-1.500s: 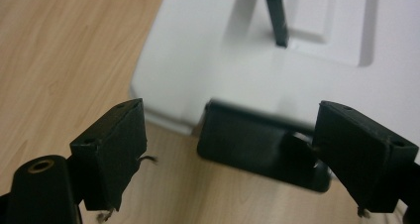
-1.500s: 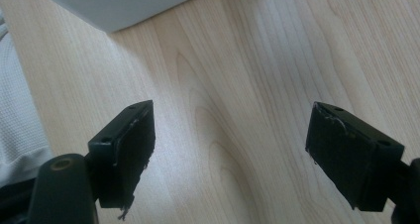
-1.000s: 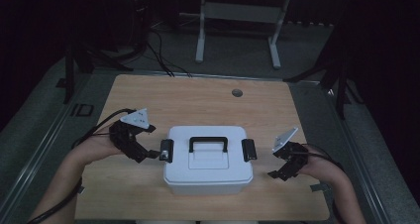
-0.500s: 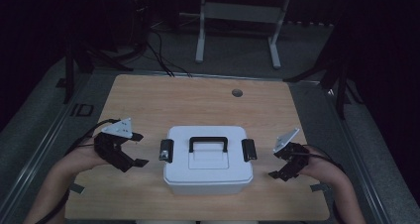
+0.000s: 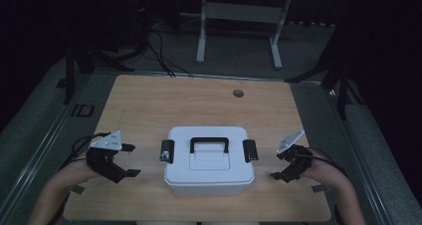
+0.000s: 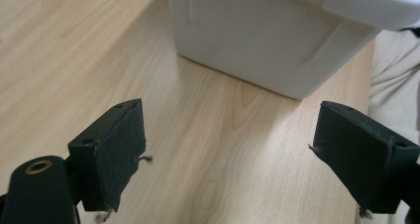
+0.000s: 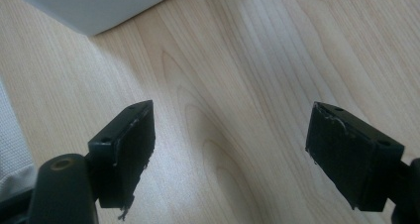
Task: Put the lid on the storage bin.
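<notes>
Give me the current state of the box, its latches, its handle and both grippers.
white box: lid on, upright on the table.
left latch: down against the side.
right latch: down against the side.
handle: folded flat on the lid.
left gripper: open, empty, beside the box.
right gripper: open, empty, beside the box.

Storage box point(image 5: 209, 168): white body and lid, plain, no pattern. Carry handle point(image 5: 209, 143) on lid: black. Two side latches point(image 5: 167, 151): black, one at each end of the lid. Table point(image 5: 149, 105): light wood, fine straight grain with darker looping figure toward the near edge; small dark grey round cap point(image 5: 238, 93) near the far edge. Left gripper point(image 5: 128, 160): black, pale grey top plate. Right gripper point(image 5: 276, 166): same colours. Floor point(image 5: 239, 46): dark grey.
</notes>
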{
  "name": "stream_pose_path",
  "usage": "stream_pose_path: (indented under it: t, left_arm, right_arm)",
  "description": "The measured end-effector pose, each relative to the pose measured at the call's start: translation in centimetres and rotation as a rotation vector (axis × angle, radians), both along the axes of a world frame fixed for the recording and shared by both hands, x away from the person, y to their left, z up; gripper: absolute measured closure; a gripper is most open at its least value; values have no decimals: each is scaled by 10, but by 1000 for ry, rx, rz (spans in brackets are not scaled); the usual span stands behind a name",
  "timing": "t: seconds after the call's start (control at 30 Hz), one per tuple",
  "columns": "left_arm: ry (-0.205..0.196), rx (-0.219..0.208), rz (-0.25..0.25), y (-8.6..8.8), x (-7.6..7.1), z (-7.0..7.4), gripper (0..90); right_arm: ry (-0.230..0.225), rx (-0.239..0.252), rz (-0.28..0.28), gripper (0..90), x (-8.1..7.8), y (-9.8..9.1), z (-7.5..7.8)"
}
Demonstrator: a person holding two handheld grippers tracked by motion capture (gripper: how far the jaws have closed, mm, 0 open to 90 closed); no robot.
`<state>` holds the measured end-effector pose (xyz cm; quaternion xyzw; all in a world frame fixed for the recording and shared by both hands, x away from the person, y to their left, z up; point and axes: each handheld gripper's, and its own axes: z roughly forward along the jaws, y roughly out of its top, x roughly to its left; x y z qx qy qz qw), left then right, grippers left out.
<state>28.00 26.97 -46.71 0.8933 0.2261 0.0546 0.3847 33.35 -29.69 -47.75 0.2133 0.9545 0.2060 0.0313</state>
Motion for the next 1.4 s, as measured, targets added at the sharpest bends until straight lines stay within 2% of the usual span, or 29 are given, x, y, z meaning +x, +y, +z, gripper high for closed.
stream_pose_path:
  t: [0.17, 0.27, 0.33, 0.47, 0.5, 0.57, 0.6, 0.7, 0.73, 0.8, 0.9, 0.93, 0.97, 1.07, 1.17, 1.2, 1.23, 1.4]
  left_arm:
    - [0, -19, 46, 13, -5, -15, 133]
    - [4, -56, 85, 23, -9, -23, 133]
    - [1, -66, 99, 28, -11, -28, 133]
    - [5, -91, 140, 39, -16, -36, 133]
    - [5, -92, 150, 41, -16, -39, 133]
    - [12, -90, 158, 43, -18, -44, 133]
    - [24, -90, 159, 44, -19, -46, 133]
    - [30, -58, 158, 45, -20, -53, 133]
    - [34, -74, 171, 47, -21, -56, 133]
    - [31, -76, 175, 48, -21, -57, 133]
    - [21, -87, 193, 51, -23, -60, 133]
    - [18, -92, 199, 51, -23, -61, 133]
    - [13, -95, 206, 52, -24, -62, 133]
    - [4, -126, 231, 55, -25, -65, 133]
    - [-10, -146, 249, 56, -27, -69, 133]
    - [-10, -146, 249, 56, -27, -69, 133]
    - [-15, -147, 257, 56, -28, -71, 133]
    - [-28, -148, 269, 55, -30, -74, 133]
  right_arm:
    - [-2, 19, -35, 188, -1, -7, -6]
    - [5, 38, -43, 187, -1, -11, -11]
    - [-2, 33, -56, 183, -1, -13, -14]
    - [-16, 55, -95, 181, 0, -17, -18]
    - [-46, 92, -137, 178, 2, -21, -23]
    - [-56, 104, -152, 174, 3, -22, -24]
    - [-76, 113, -162, 172, 2, -23, -26]
    - [-104, 139, -185, 159, 2, -24, -34]
    - [-113, 145, -194, 159, 1, -24, -36]
    - [-117, 152, -202, 155, 1, -25, -37]
    - [-135, 185, -235, 138, 0, -26, -41]
    - [-148, 214, -260, 138, -1, -28, -43]
    - [-148, 214, -260, 138, -1, -28, -43]
    - [-166, 251, -296, 136, -2, -30, -48]
    - [-185, 256, -318, 136, -3, -32, -51]
    - [-185, 256, -318, 136, -3, -32, -51]
    - [-201, 285, -341, 136, -4, -34, -50]
    - [-226, 299, -376, 135, -5, -38, -52]
